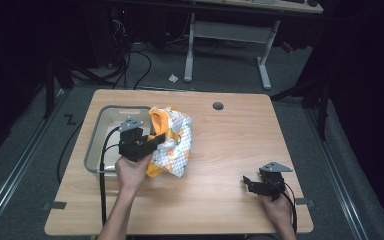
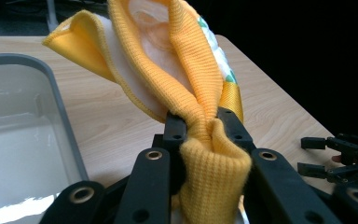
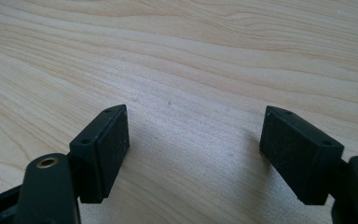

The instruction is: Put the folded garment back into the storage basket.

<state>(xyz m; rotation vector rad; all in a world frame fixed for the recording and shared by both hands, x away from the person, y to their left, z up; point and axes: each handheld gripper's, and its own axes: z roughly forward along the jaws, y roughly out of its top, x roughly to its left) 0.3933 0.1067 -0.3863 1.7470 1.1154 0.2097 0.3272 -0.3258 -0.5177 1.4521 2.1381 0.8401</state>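
The left gripper (image 1: 156, 139) is clamped on a small garment (image 1: 176, 141) with yellow ribbed trim and a white body printed in orange and green, holding it over the left half of the table (image 1: 230, 150), just past the right rim of the grey plastic bin (image 1: 94, 145). In the left gripper view the jaws stand nearly closed on a bunched fold of the yellow ribbed edge of the garment (image 2: 186, 65), which rises from the gripper (image 2: 200, 126) in a loose twisted loop with pale lining showing inside; the cloth fills the narrow gap between the black jaws. From the high view the garment drapes down from the jaws toward the table's middle, its lower part resting on or just above the wood; which of the two I cannot tell. The bin sits near the left edge of the table, toward the far corner, and its translucent floor and grey rim (image 2: 60, 112) lie beside the cloth in the left gripper view. The right gripper (image 1: 249, 183) rests low near the table's near right corner, well apart from the garment, its jaws spread wide over bare wood with nothing between them (image 3: 193, 144). A round hole (image 1: 218, 106) lies near the far edge.
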